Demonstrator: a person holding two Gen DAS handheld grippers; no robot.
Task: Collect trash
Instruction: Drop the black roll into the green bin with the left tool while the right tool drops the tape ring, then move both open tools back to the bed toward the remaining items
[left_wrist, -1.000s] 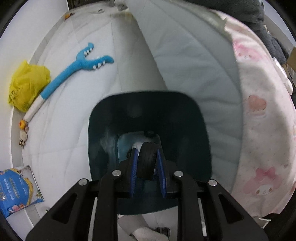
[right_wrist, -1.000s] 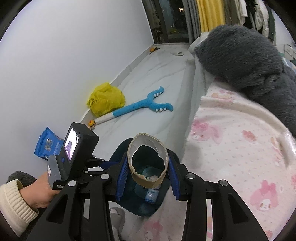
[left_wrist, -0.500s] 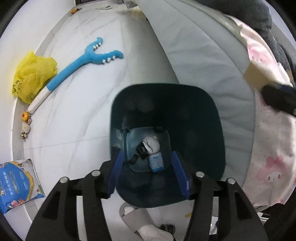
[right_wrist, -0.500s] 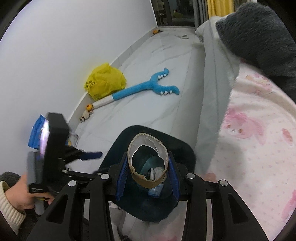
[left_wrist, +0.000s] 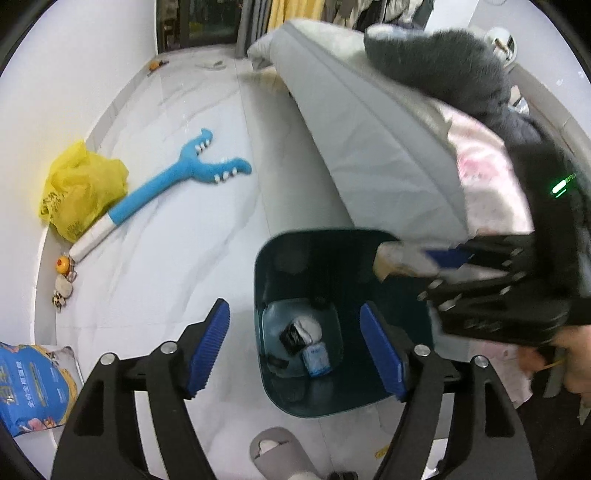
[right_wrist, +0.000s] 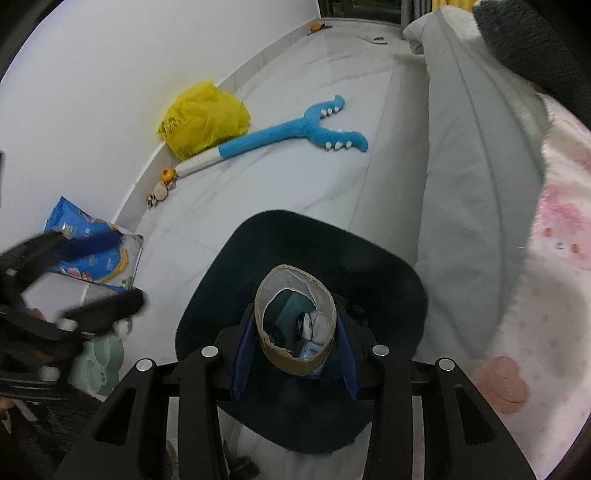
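Cardboard tape roll (right_wrist: 295, 325) sits clamped in your right tongs (right_wrist: 294, 345), hole facing forward, directly above the open dark teal bin (right_wrist: 391, 284) on the floor beside the bed's edge, while your left tongs (left_wrist: 295, 349) hang apart, empty.

We see: bin (right_wrist: 388, 273) smooth dark-teal plastic; beside bin, floor (left_wrist: 207, 236) glossy marbled tile; over bin, tape roll (right_wrist: 295, 360) matt brown cardboard; right of bin, blanket (right_wrist: 554, 258) soft fleecy cloth.
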